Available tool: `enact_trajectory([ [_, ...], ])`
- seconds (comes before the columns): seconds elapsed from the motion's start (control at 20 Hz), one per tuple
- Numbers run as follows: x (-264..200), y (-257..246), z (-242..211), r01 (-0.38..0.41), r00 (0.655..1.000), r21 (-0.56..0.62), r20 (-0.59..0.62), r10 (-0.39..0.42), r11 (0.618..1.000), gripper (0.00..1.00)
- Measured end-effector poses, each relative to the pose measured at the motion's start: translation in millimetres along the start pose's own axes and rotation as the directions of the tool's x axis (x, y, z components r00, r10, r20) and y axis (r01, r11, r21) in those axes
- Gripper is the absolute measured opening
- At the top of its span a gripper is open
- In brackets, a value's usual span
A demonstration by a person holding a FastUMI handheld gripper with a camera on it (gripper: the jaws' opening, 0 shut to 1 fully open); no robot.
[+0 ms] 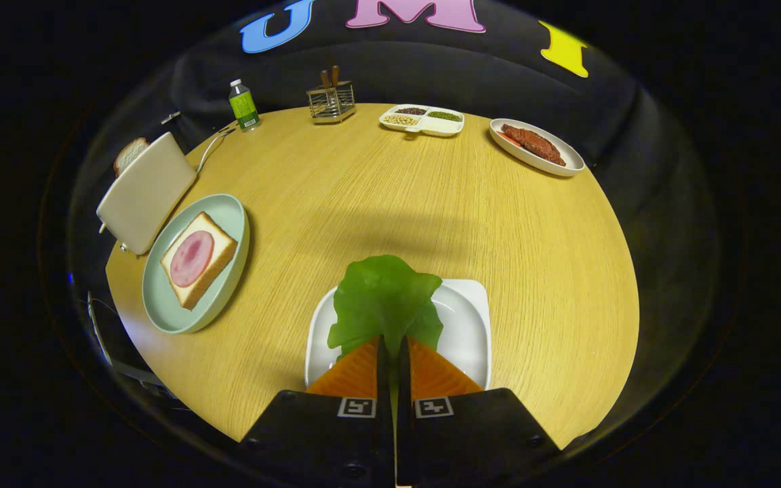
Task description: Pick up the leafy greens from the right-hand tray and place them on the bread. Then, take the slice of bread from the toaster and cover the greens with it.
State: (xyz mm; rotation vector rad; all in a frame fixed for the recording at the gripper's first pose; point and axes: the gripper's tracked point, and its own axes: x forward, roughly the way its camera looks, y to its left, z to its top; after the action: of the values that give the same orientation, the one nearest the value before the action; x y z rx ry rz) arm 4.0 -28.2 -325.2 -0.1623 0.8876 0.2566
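While tongs [392, 347] pinch leafy greens [385, 299] over white tray [468, 318], bread [198, 259] with ham slice lies on green plate [228, 210] well apart; toaster [146, 192] holds bread slice [130, 154] beyond. Bottle [243, 105], utensil rack [331, 101], divided dish [422, 119], meat plate [536, 146] line far edge of wooden bench [377, 196].

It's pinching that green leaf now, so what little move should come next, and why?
Probably lift the leaf straight up off the white tray. The gripper has both fingers closed on the leaf's near edge, while the rest of it hangs over the tray. The bread with its pink slice waits on the green plate beside the toaster, so the leaf must rise before travelling there.
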Motion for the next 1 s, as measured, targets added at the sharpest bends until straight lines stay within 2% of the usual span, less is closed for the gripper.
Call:
enact_trajectory([
  [0.35,-57,30,55,-0.027,0.992,-0.007,0.125,0.028,1.0,0.06],
  [0.55,-76,71,83,-0.078,0.983,-0.027,0.162,0.081,0.997,0.06],
  [0.75,-78,122,101,-0.131,0.975,-0.075,0.169,0.142,0.989,0.06],
  [1.0,-60,183,102,-0.201,0.97,-0.115,0.119,0.214,0.973,0.06],
])
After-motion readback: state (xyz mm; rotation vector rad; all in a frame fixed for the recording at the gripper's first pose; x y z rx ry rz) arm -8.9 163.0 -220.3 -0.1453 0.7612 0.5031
